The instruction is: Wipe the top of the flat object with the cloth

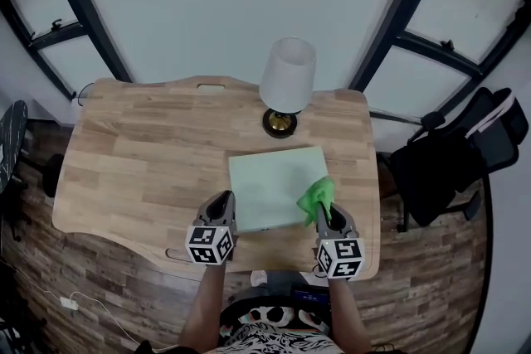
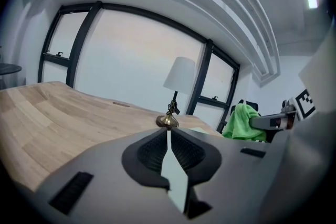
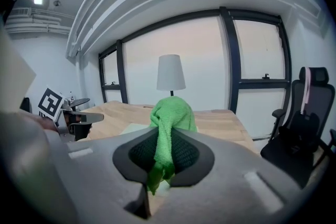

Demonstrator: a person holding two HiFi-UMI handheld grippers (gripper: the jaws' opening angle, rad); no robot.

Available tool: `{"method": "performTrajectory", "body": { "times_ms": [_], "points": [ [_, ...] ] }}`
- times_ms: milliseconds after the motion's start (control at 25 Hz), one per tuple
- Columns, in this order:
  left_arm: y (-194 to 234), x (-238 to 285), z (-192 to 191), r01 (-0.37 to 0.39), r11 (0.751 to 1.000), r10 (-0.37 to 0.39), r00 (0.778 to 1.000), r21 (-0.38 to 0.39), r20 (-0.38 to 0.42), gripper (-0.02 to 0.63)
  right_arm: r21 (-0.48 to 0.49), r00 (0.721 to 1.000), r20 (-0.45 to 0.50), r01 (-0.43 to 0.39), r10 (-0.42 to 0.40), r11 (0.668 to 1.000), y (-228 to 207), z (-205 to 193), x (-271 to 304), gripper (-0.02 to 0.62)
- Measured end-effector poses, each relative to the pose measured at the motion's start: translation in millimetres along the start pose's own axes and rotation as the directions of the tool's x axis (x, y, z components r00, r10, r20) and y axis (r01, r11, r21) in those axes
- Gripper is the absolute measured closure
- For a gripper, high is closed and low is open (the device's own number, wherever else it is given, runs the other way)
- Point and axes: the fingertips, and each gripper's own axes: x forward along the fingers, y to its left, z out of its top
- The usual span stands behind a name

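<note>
A pale green flat mat (image 1: 270,182) lies on the wooden desk (image 1: 141,153), in front of the lamp. My right gripper (image 1: 322,213) is at the mat's front right corner, shut on a bright green cloth (image 1: 318,195). In the right gripper view the cloth (image 3: 169,115) bunches out past the jaws and hangs down between them. My left gripper (image 1: 225,200) sits at the mat's left edge near its front corner. Its jaws are shut (image 2: 168,131), and only a thin slit of pale green shows between them. The cloth (image 2: 241,122) also appears at the right of the left gripper view.
A white-shaded lamp (image 1: 286,83) with a brass base stands just behind the mat. A black office chair (image 1: 452,162) is off the desk's right side. Dark window frames (image 1: 87,29) run behind the desk. A cable (image 1: 91,307) lies on the floor at the left.
</note>
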Motion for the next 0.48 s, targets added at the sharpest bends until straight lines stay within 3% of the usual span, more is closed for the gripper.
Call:
{"method": "performTrajectory", "body": {
  "times_ms": [160, 480],
  "points": [
    [4.4, 4.2, 9.5, 0.025, 0.998, -0.022, 0.997, -0.049, 0.069, 0.581, -0.001, 0.999, -0.024, -0.045, 0.045, 0.999, 6.2, 0.7, 18.1, 0.557],
    [19.3, 19.8, -9.6, -0.007, 0.999, 0.007, 1.000, -0.051, -0.002, 0.581, -0.015, 0.997, -0.051, -0.066, 0.065, 0.998, 0.1, 0.4, 47.2, 0.557]
  ]
}}
